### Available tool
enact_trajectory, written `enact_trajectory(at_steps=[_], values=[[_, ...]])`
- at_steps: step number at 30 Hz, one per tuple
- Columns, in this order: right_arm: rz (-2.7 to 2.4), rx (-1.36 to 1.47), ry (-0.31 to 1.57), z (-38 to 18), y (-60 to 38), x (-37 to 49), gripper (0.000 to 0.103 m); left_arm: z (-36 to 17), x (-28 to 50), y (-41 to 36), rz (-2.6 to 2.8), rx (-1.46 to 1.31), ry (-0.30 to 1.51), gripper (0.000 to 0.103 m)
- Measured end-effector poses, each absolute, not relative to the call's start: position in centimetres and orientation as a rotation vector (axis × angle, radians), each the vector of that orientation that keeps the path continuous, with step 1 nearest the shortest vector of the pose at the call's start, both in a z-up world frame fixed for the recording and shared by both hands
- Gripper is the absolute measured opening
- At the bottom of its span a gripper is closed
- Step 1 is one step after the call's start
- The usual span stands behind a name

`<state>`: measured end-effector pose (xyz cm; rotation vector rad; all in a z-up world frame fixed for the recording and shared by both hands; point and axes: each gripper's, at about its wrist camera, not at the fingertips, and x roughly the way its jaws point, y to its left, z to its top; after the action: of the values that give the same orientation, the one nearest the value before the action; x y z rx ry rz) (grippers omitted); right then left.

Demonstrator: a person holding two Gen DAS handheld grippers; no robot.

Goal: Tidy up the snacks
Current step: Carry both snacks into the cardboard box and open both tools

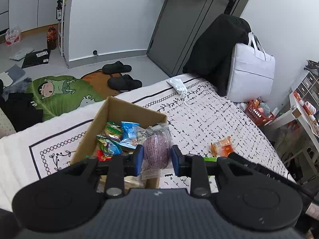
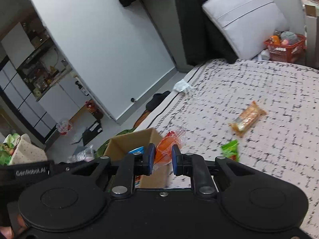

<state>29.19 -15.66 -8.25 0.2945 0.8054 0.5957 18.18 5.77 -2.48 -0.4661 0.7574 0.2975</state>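
Observation:
A brown cardboard box [image 1: 130,107] stands on the patterned bed cover and holds several snack packets [image 1: 111,137]. My left gripper [image 1: 157,159] is shut on a purple round snack in clear wrap [image 1: 156,151], held above the box's right edge. My right gripper [image 2: 161,158] is shut on an orange snack in clear wrap [image 2: 166,149], held beside the box [image 2: 129,141]. An orange packet [image 2: 247,118] and a green packet [image 2: 231,150] lie loose on the cover; the orange one also shows in the left wrist view [image 1: 224,146].
A white face mask [image 1: 177,84] lies near the bed's far edge. A black coat [image 1: 217,49] and a white bag [image 1: 251,69] stand at the bed's far end. A red basket [image 2: 285,46] and slippers [image 1: 121,77] are on the floor.

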Motion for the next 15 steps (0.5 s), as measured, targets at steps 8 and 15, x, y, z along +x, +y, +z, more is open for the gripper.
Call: enact_trajectory(at_steps=[8,15], values=[[0.617,0.253,0.816,-8.5,-12.6,28.7,0.018,-3.1,18.0,8.7,0.288,-0.503,0.771,0.029],[0.636,0.218,0.834,-9.0,-10.0,28.0,0.018,-4.6,18.0,11.4,0.291,-0.552,0.793,0.029]])
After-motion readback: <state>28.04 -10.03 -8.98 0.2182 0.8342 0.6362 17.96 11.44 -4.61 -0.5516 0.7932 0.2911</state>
